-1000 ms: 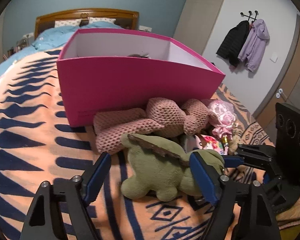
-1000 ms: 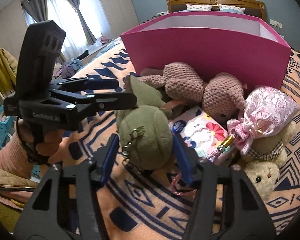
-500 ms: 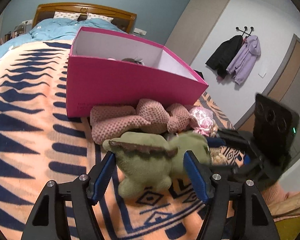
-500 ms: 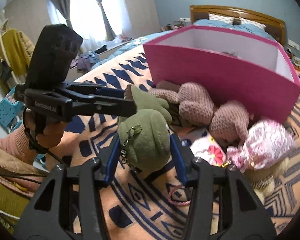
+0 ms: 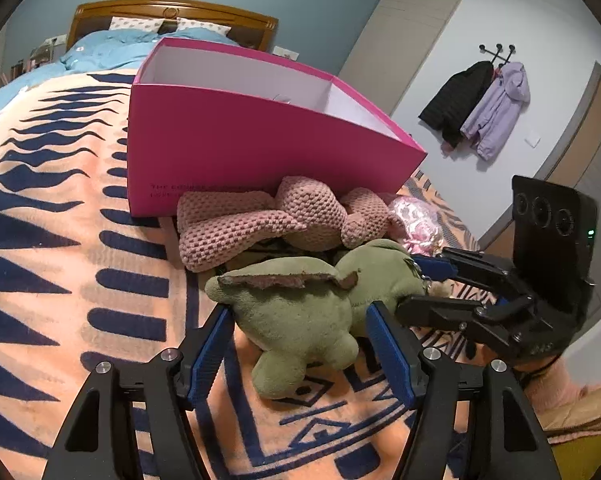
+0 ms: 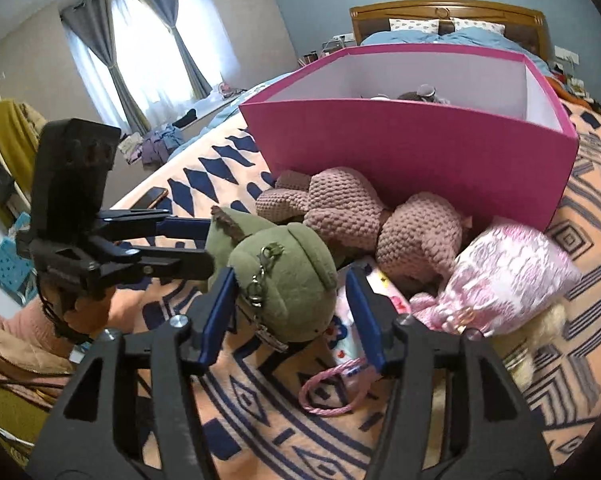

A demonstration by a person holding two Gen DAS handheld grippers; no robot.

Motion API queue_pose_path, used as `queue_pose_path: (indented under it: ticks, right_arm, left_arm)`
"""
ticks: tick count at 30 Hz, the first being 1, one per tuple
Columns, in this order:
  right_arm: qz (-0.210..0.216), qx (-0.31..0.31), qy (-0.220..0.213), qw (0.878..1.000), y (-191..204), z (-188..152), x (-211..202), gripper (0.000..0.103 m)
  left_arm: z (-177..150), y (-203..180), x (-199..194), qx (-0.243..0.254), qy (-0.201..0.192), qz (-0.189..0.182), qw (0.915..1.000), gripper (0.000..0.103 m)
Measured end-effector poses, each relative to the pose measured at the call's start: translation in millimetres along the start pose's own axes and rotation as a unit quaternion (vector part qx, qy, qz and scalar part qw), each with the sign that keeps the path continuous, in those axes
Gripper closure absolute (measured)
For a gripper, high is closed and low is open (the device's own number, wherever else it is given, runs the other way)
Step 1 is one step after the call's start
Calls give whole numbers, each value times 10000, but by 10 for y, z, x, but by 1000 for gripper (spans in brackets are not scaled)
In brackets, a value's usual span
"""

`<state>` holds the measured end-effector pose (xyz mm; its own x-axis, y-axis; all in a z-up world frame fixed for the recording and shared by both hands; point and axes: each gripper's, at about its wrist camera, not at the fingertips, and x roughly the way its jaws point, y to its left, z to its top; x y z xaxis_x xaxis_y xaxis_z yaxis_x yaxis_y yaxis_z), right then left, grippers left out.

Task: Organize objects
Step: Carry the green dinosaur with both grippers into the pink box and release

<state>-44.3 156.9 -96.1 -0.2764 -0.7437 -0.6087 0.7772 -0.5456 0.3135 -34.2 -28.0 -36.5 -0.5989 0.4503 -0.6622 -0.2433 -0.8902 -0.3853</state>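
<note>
While both grippers flank it, the green plush dinosaur [image 5: 300, 316] lies on the patterned blanket [image 5: 60, 280].
L gripper [image 5: 300, 344] has just been closing on its body, pads touching; R gripper [image 6: 290, 308] just opened around its head, right pad apart. Behind: knitted pink plush [image 5: 260, 220], then pink box [image 5: 240, 152].

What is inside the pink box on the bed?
Inside the pink box, only the tops of a dark, greyish thing and something white show above the near wall. The floor of the box and anything else in it are hidden.
</note>
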Motion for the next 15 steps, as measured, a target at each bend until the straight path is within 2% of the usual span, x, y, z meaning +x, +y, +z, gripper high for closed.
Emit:
queue_pose_path:
  ticks: [2, 6, 15]
  right_arm:
    - [21, -27, 33, 10000, 49, -9, 23, 49]
    - [-27, -168, -10, 9999, 158, -2, -36, 50]
    - [142, -415, -487, 9979, 301, 230, -365, 50]
  left_arm:
    - [-15, -24, -29, 41, -16, 23, 10000, 35]
    - [-7, -95, -184, 101, -168, -56, 9998, 35]
    - [251, -288, -608, 387, -793, -20, 9961, 35]
